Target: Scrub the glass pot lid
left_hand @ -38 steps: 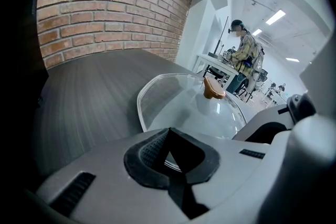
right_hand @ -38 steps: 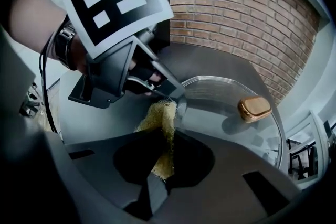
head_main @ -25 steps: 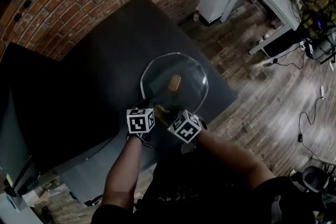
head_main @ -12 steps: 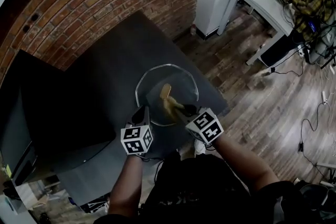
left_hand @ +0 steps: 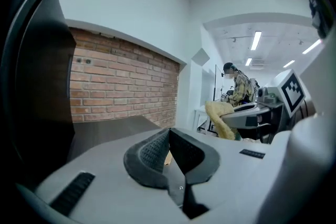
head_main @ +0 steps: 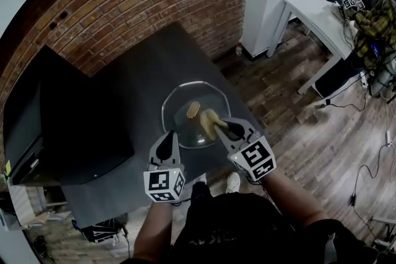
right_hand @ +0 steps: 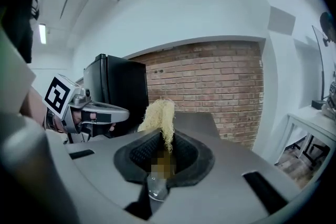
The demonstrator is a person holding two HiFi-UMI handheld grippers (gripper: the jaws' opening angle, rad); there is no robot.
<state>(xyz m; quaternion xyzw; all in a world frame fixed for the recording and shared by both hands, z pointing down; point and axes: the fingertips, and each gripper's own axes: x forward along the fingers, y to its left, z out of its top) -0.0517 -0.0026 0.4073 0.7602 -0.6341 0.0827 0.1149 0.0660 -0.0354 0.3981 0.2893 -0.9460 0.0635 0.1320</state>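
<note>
the glass pot lid (head_main: pixel 182 127) lies flat on the dark tabletop (head_main: pixel 142 71). the right claw (head_main: pixel 224 128) pinches a yellow scrubber (head_main: pixel 212 120) over the lid. the left claw (head_main: pixel 168 145) is pressed together and holds nothing. it would be good to push the scrubber down softly and rub in little circles around the knob (head_main: pixel 193 109).

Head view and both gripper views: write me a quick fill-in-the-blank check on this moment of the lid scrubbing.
The right gripper is shut on a fibrous scrubber of ____ colour. The glass pot lid lies on the dark table, which stands against a ____ wall. The left gripper has its jaws ____.
Missing words: yellow; brick; shut.
</note>
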